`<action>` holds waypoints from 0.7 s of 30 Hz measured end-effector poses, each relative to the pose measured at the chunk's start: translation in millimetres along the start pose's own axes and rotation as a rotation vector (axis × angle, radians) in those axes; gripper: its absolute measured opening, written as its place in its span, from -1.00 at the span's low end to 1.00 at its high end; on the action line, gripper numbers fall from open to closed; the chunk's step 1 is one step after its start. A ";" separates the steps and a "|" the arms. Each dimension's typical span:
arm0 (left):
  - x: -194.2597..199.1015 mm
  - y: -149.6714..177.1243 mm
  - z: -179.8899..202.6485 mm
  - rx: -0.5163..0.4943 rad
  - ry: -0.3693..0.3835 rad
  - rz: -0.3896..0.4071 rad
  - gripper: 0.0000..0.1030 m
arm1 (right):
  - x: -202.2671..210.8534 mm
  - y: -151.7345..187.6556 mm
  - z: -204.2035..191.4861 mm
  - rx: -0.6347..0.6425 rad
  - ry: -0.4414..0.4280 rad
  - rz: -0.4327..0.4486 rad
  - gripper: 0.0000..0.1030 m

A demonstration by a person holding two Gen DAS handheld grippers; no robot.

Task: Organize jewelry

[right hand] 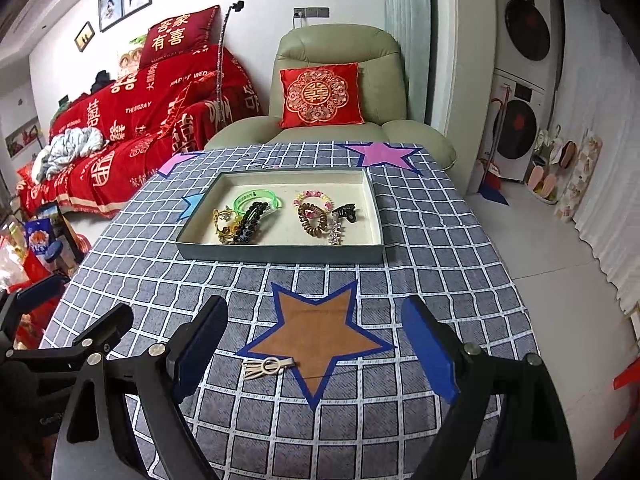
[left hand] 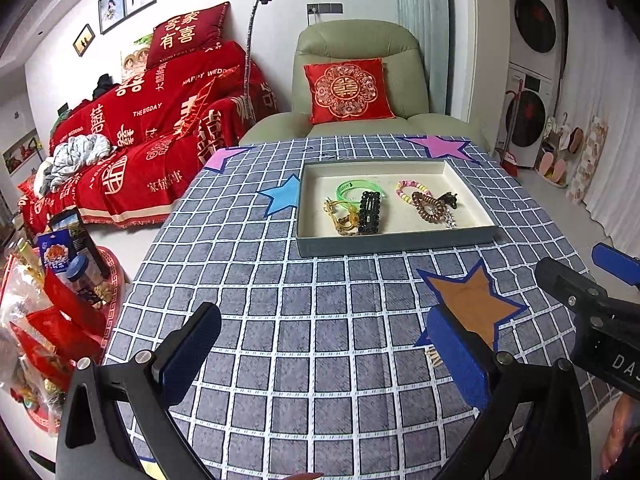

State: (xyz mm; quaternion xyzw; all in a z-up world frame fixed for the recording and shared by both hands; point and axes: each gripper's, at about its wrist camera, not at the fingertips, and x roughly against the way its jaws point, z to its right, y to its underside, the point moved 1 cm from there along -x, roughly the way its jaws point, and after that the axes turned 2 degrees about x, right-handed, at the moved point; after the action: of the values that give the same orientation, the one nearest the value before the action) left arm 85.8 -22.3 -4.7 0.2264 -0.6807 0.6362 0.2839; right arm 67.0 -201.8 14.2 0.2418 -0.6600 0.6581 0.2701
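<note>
Both your grippers, left gripper and right gripper, are spread and empty. Ahead, the tray holds most jewelry; one pale hair clip remains between your right fingers, on the cloth.

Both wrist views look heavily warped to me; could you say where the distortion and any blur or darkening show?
Left wrist view: the tablecloth grid bows outward, corners darken. Right wrist view: same fisheye bend; the tray stays sharp, no glare.
</note>
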 end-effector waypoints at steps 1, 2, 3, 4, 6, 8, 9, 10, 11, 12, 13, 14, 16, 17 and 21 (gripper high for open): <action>1.8 0.9 0.2 -0.002 -0.001 0.002 1.00 | 0.7 0.5 0.5 0.000 0.001 0.001 0.75; 3.0 1.5 0.6 -0.004 -0.001 0.004 1.00 | 1.7 0.8 0.5 0.000 0.001 0.002 0.75; 4.2 1.9 0.9 -0.005 -0.003 0.007 1.00 | 3.5 1.3 1.2 -0.002 0.000 0.004 0.75; 5.3 2.4 1.3 -0.005 -0.004 0.007 1.00 | 4.0 1.5 1.6 -0.003 0.001 0.005 0.75; 6.6 3.3 1.8 -0.003 -0.005 0.007 1.00 | 6.7 2.4 2.3 -0.002 0.005 0.009 0.75; 7.6 4.0 1.8 0.000 -0.004 0.006 1.00 | 8.6 2.7 1.7 0.004 0.010 0.015 0.75; 7.7 4.1 2.0 0.000 -0.004 0.005 1.00 | 8.8 2.7 1.7 0.006 0.012 0.017 0.75; 7.8 4.1 2.2 -0.001 -0.005 0.006 1.00 | 9.7 2.4 1.9 0.008 0.012 0.019 0.75; 7.8 4.1 2.1 -0.002 -0.005 0.006 1.00 | 10.7 2.2 1.8 0.008 0.012 0.021 0.75; 8.5 4.6 2.4 -0.004 -0.006 0.007 1.00 | 11.5 2.0 2.2 0.007 0.012 0.022 0.75; 9.4 5.1 3.1 -0.005 -0.007 0.009 1.00 | 12.3 1.8 2.3 0.006 0.012 0.024 0.75; 10.1 5.1 3.5 -0.008 -0.007 0.011 1.00 | 12.1 1.2 2.0 0.006 0.013 0.025 0.75; 11.1 4.7 4.6 -0.012 -0.008 0.015 1.00 | 12.6 0.8 1.7 0.007 0.014 0.028 0.75; 11.5 4.6 4.9 -0.013 -0.008 0.016 1.00 | 12.5 0.8 1.6 0.007 0.014 0.027 0.75; 12.2 3.9 6.5 -0.014 -0.007 0.018 1.00 | 13.1 0.5 2.0 0.007 0.015 0.029 0.75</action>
State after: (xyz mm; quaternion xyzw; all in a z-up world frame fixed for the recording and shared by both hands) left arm 73.5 -27.7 0.5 0.2207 -0.6880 0.6332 0.2774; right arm 56.9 -203.3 22.6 0.2283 -0.6592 0.6658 0.2645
